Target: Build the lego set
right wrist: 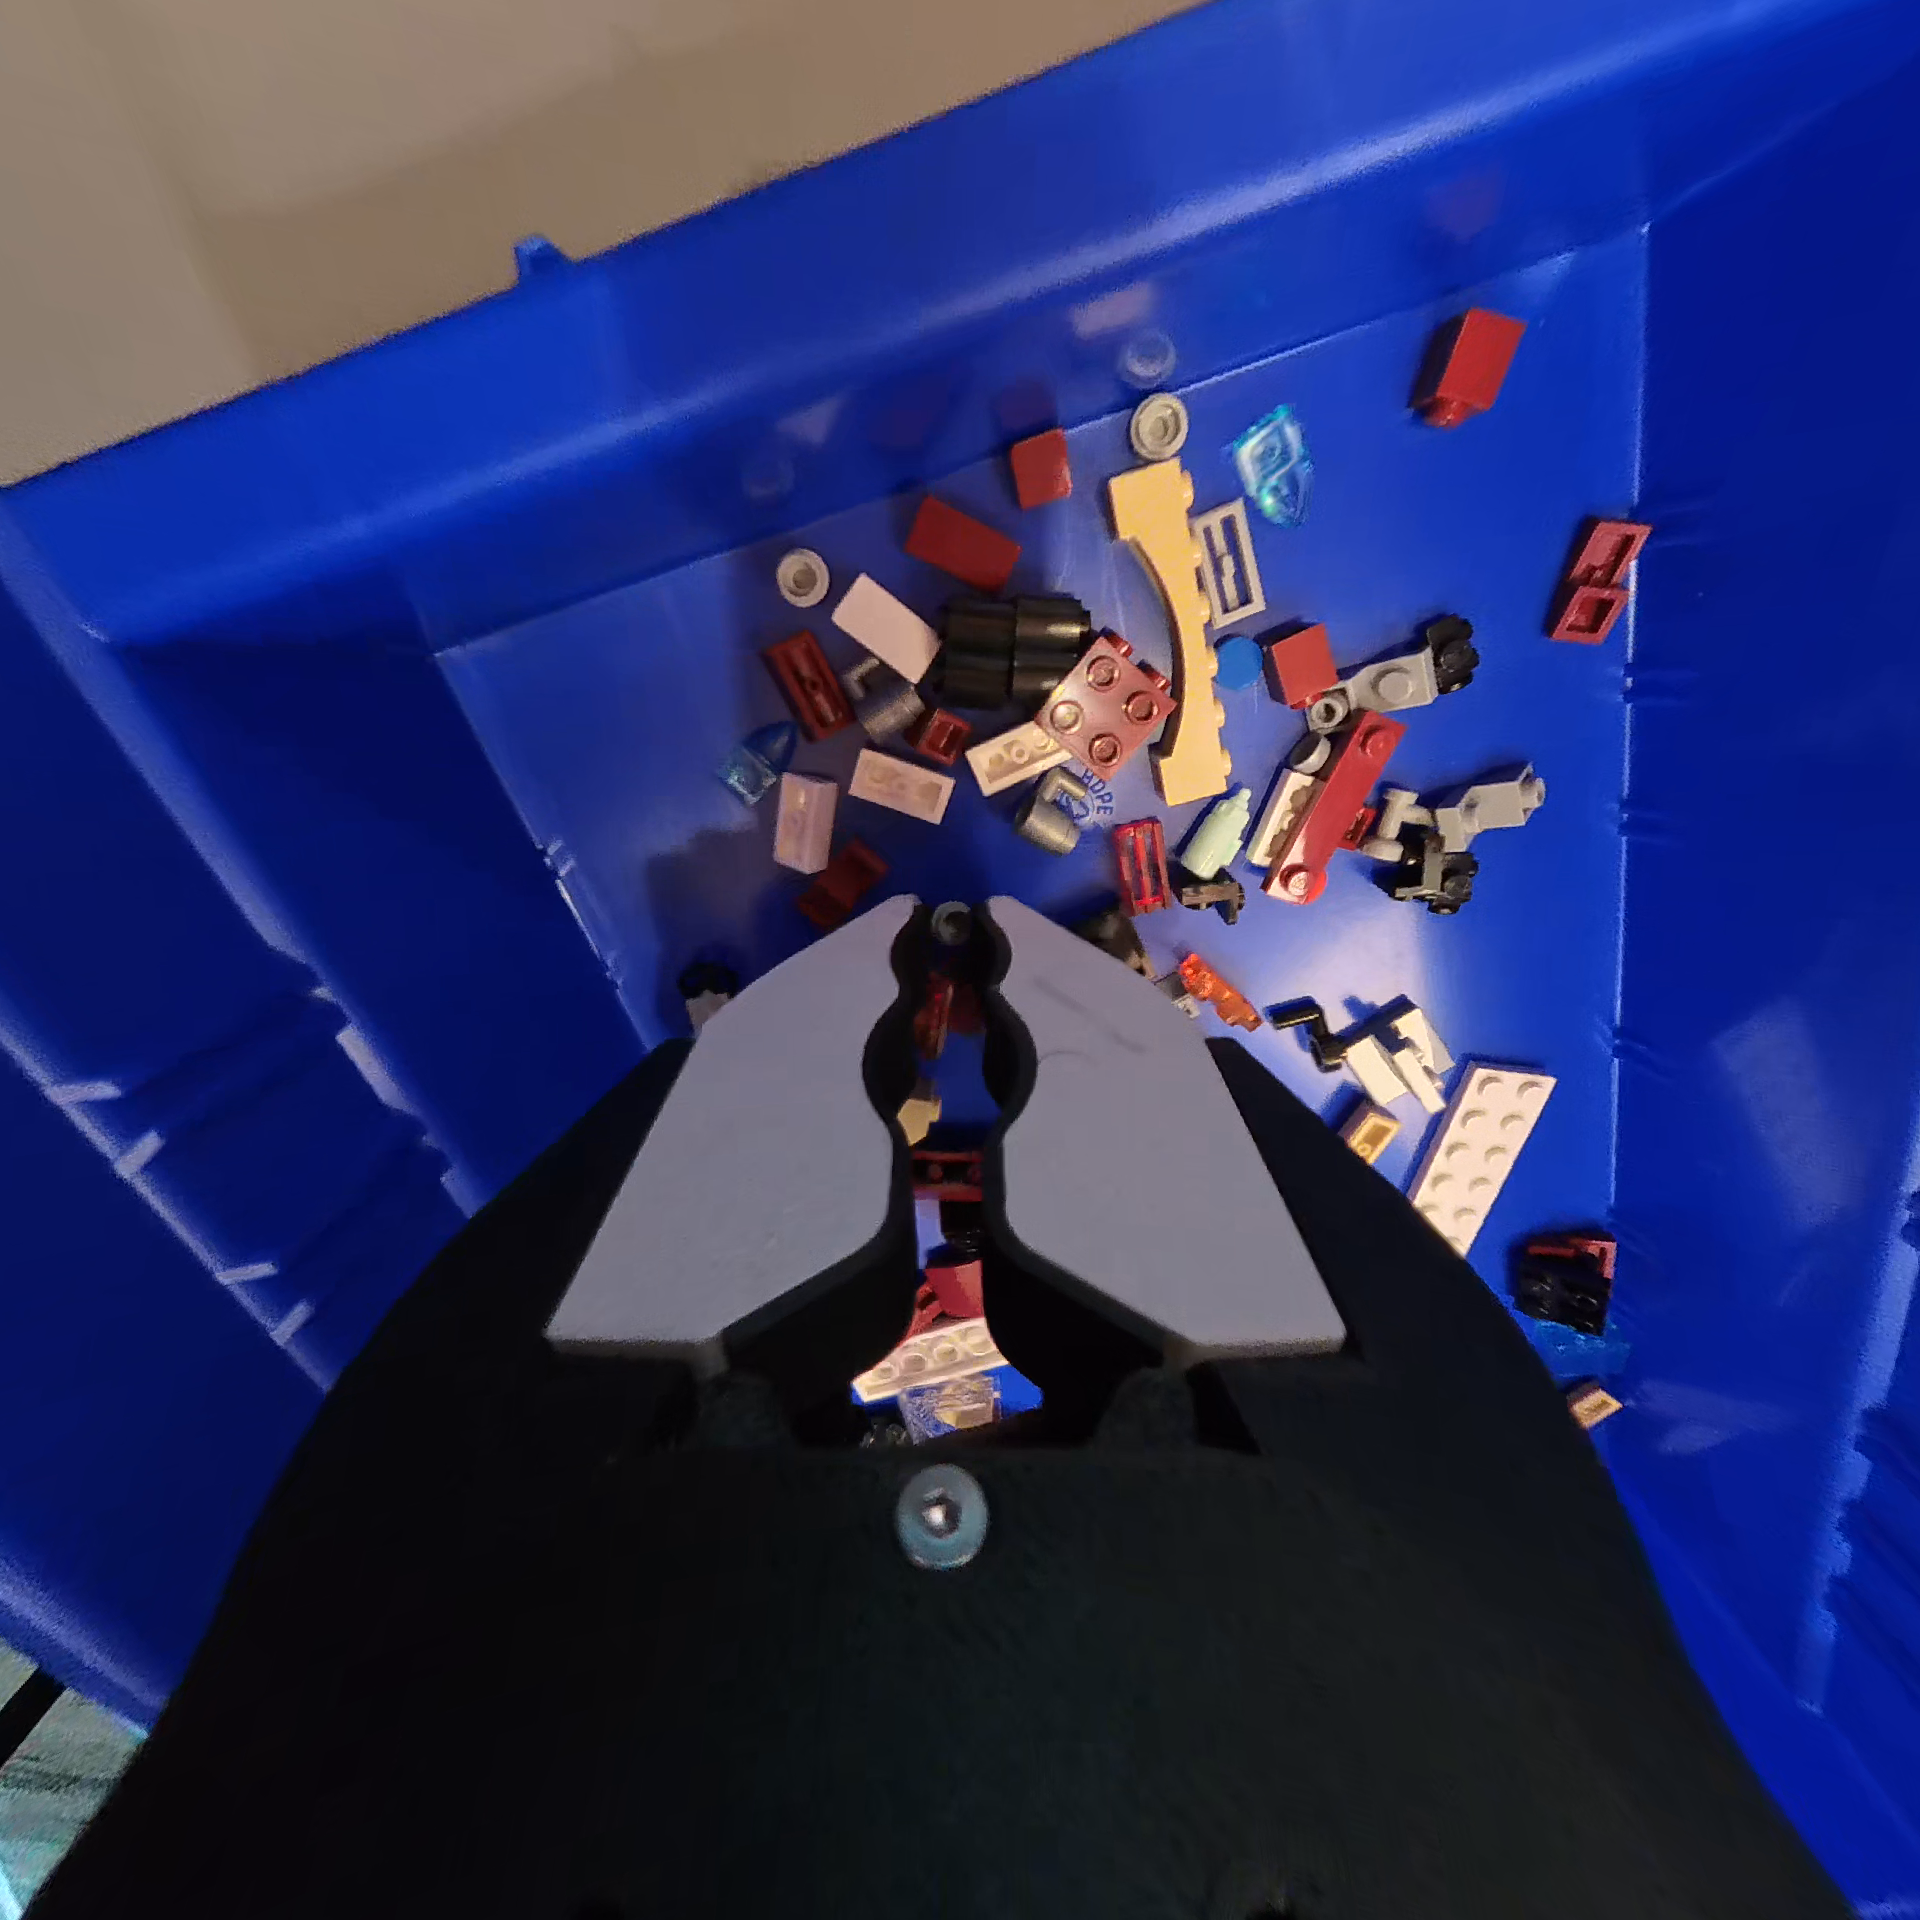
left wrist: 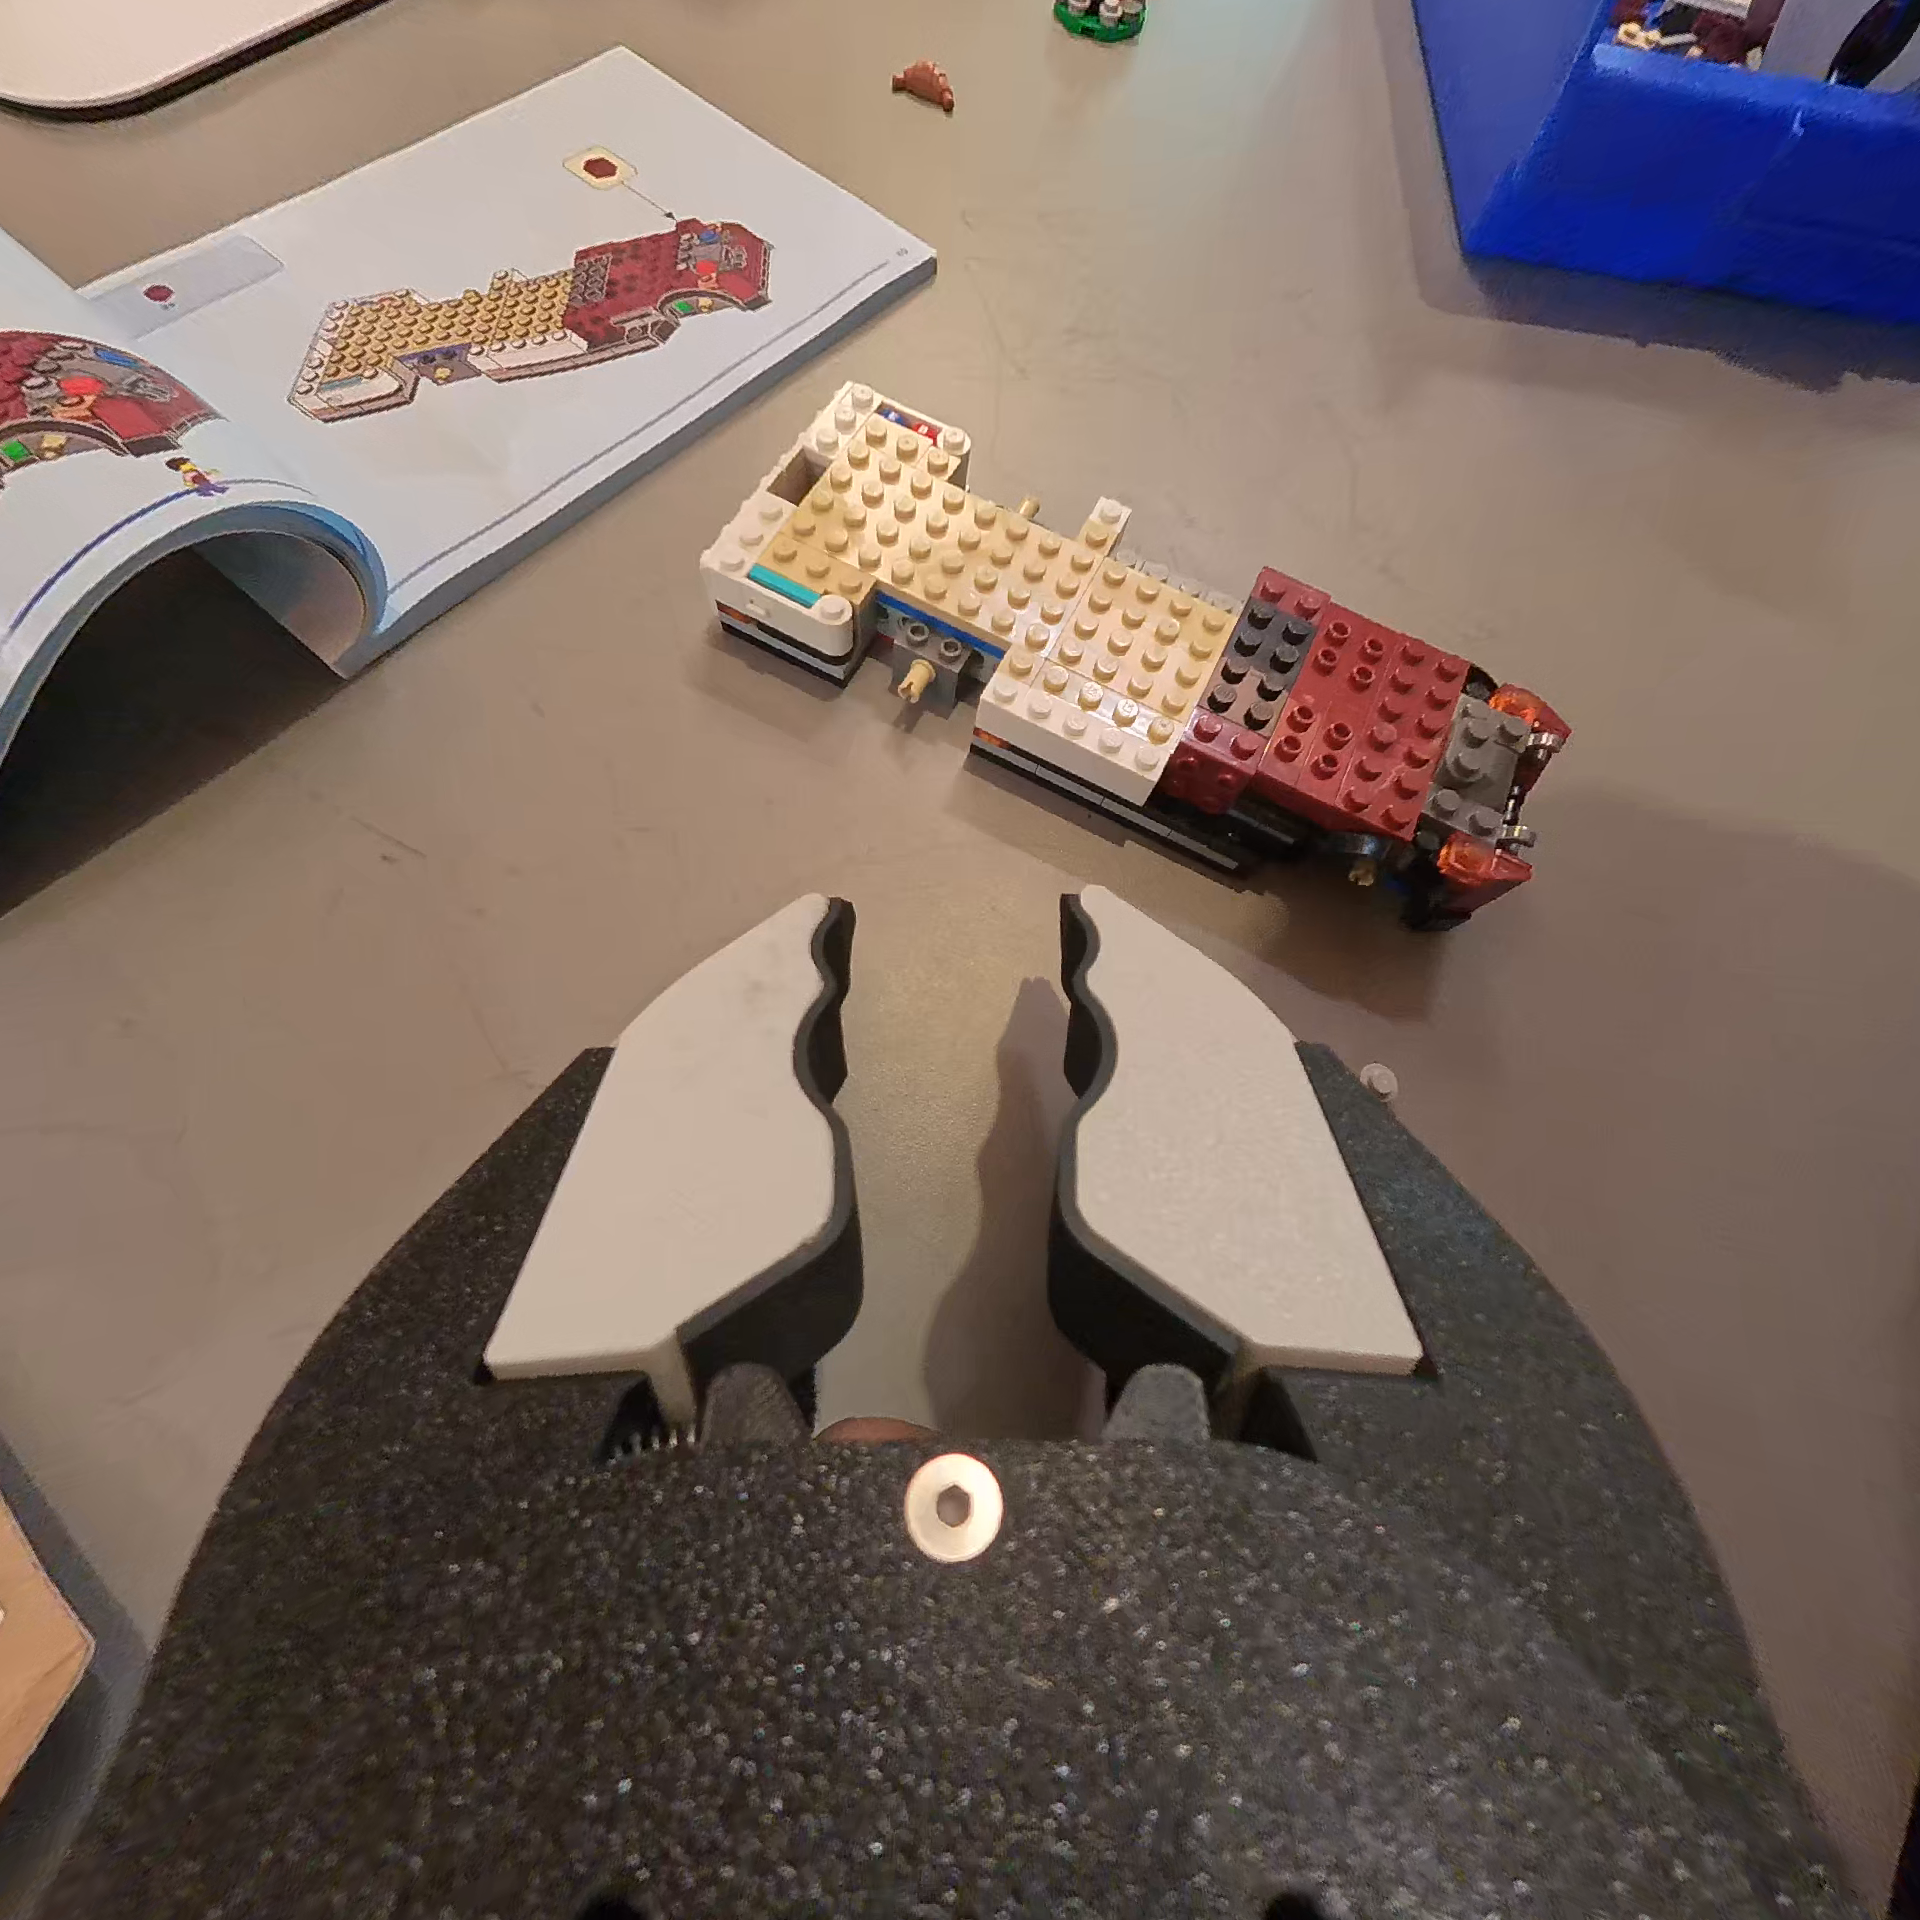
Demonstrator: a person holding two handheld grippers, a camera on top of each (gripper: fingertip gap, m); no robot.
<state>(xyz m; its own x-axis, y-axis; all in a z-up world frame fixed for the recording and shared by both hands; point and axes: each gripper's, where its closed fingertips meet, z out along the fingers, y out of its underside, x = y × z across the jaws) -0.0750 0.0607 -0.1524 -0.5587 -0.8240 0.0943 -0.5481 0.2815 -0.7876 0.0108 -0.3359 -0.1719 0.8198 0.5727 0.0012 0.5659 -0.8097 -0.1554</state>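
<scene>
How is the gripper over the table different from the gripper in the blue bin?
The left gripper is wide open with only bare table between its fingers; the right gripper is nearly closed around a small grey round piece. The left sits near the brick model; the right is down among loose bricks in the blue bin. Both have grey fingers.

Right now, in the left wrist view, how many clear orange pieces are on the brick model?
2, both at the dark red end of the brick model: the far-corner piece and the near-corner piece. Its far side and underside are hidden, so there may be more.
</scene>
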